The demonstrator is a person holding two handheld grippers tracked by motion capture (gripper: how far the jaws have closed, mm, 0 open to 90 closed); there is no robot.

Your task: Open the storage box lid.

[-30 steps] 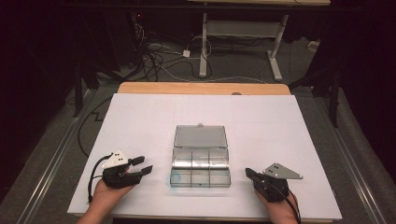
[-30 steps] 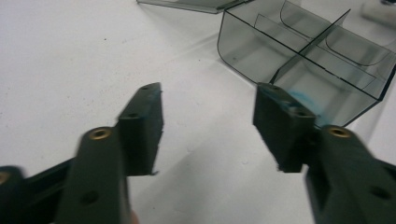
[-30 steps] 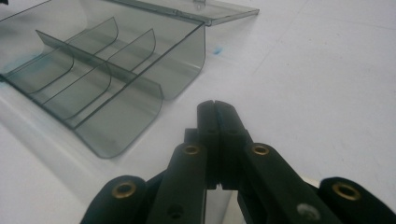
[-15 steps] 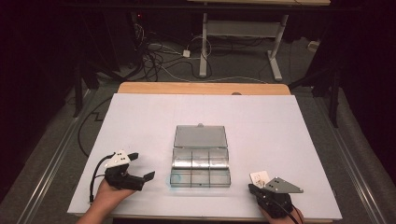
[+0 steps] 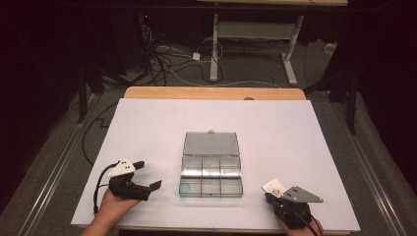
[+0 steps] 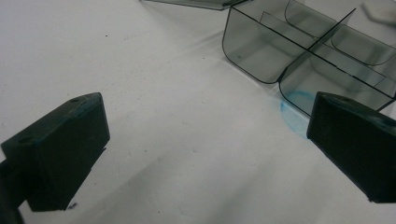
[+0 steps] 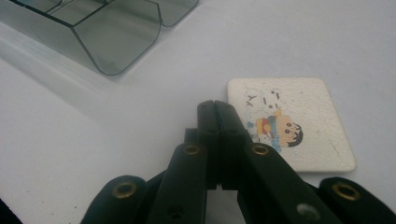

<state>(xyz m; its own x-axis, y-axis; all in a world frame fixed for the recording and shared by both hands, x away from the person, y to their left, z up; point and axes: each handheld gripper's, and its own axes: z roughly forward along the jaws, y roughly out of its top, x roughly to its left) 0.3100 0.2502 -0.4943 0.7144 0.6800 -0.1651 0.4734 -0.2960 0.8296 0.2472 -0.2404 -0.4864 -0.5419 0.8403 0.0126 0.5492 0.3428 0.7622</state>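
My left claw (image 5: 142, 178) is spread wide, empty, just left of the open clear compartment box (image 5: 211, 172) mid-surface. My right claw (image 7: 217, 109) is pressed together, tips over the cartoon tile (image 7: 299, 123) on the white surface (image 5: 147, 128). Compartments look empty; my guess is nothing's loaded yet.

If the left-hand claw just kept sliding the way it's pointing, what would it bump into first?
Probably the clear compartment box. The left gripper, jaws wide open, points across bare white table toward the box's near corner; nothing lies between, though depth is hard to judge.
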